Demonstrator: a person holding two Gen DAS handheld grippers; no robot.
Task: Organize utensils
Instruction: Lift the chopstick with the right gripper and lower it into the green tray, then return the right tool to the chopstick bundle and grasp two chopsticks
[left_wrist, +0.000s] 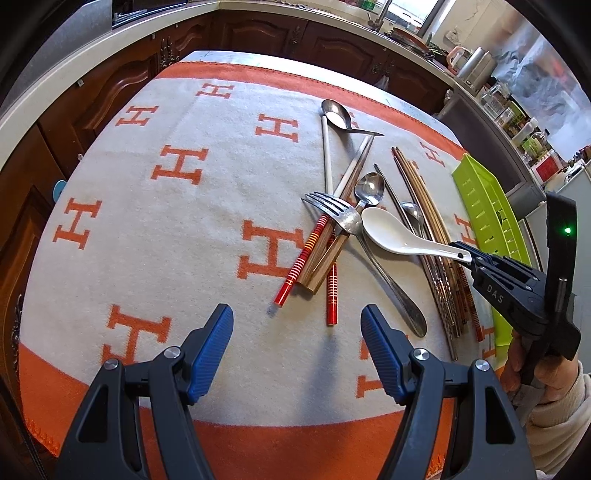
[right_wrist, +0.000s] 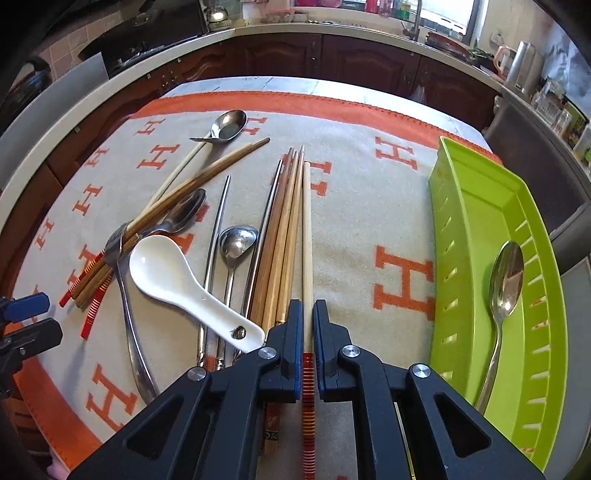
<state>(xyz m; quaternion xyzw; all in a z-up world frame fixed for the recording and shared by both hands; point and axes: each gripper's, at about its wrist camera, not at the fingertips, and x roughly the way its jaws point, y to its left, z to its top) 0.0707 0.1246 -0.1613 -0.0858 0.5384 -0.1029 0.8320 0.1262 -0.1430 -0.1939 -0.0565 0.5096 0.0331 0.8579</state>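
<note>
Large orange "H" letters repeat across the cream blanket (right_wrist: 351, 229) that covers the worktop, and "DAS" is moulded in the black body of the right gripper (right_wrist: 307, 321) as the left wrist view shows it. A lime-green slotted tray (right_wrist: 476, 206) lies along the blanket's right edge and holds a single steel spoon (right_wrist: 506, 280), bowl toward the far edge. The right gripper's jaws are pinched nearly shut on one cream chopstick (right_wrist: 306, 236) with a red striped handle, at the right of a bundle of wooden chopsticks (right_wrist: 280, 236). Left of these lie a white ceramic spoon (right_wrist: 166, 273), steel spoons, a fork (left_wrist: 332, 212) and crossed chopsticks in a loose pile near the middle. The left gripper (left_wrist: 297, 325) hangs over bare blanket near the front edge, jaws wide and holding nothing.
</note>
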